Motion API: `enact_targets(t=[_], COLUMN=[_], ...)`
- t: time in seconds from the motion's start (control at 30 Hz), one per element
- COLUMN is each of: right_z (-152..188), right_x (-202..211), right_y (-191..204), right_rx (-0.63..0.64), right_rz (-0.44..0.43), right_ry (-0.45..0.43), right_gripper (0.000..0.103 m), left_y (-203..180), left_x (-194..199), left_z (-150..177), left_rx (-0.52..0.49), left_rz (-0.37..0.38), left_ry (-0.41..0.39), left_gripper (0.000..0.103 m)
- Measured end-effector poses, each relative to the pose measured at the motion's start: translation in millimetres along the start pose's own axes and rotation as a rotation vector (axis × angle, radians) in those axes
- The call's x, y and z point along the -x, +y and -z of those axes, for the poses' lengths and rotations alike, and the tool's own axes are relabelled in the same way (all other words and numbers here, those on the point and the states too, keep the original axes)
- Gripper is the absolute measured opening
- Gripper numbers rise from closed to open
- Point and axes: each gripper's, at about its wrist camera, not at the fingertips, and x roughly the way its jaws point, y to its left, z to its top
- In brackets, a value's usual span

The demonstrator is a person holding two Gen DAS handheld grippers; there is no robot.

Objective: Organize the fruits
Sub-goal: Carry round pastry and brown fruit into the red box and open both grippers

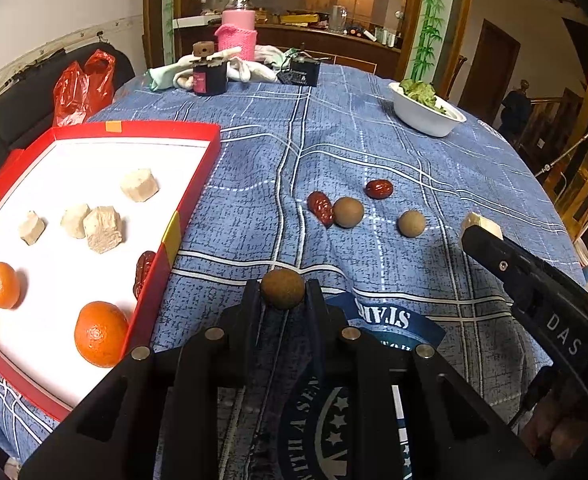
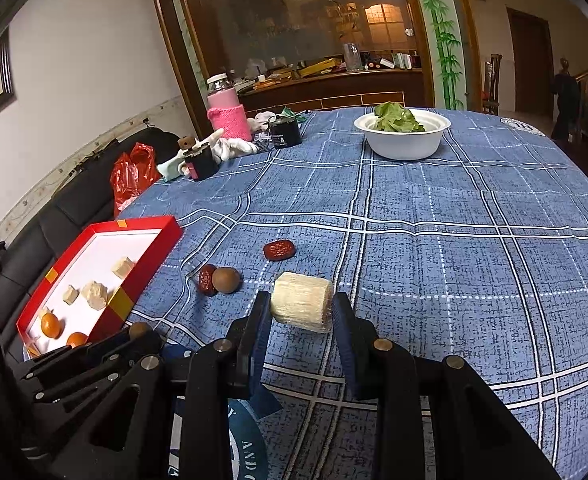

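Observation:
My left gripper (image 1: 282, 290) is shut on a brown longan (image 1: 282, 288), held just above the blue cloth beside the red box (image 1: 197, 192). The box holds two oranges (image 1: 101, 334), several pale sugarcane chunks (image 1: 102, 229) and a red date (image 1: 145, 272). My right gripper (image 2: 302, 304) is shut on a pale sugarcane chunk (image 2: 302, 302), lifted over the cloth. It also shows in the left wrist view (image 1: 481, 224). On the cloth lie two longans (image 1: 348, 212) (image 1: 411, 223) and two red dates (image 1: 320, 207) (image 1: 378, 189).
A white bowl of lettuce (image 2: 402, 136) stands at the far right of the table. At the back are a pink-sleeved bottle (image 2: 225, 110), a dark jar (image 2: 199, 162), a black box (image 2: 283, 132) and white cloths. A red plastic bag (image 2: 127, 180) sits on the black sofa at left.

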Motion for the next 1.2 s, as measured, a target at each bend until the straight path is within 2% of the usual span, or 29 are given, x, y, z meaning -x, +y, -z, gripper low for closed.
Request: enact_targets(t=[0.83,1.03,1.1,1.2], right_z=[2.9,1.9,1.5,-0.1], right_x=[-1.9,-3.8,-3.8,-0.2], right_y=[4.7,5.2,7.5,19.5], right_rx=[0.02,0.025,0.033,0.044], right_rz=[0.004,0.015,0.02,-0.009], right_ry=[0.001,0.01,0.015,0.022], right_gripper=[0.032,0.032,0.032,0.032], left_y=[-2.7,1.5,10.6,36.3], left_x=[-3.5,15.7,27.7,49.5], left_z=[1.5,1.1,-3.8,-14.4], left_rx=[-0.003,-0.006,0.019,0.079], left_rz=[-0.02,-0.011,0.004,-0.012], left_ry=[0.018,-0.045,-0.066,-0.123], left_gripper=[0.02,0.02,0.02,0.02])
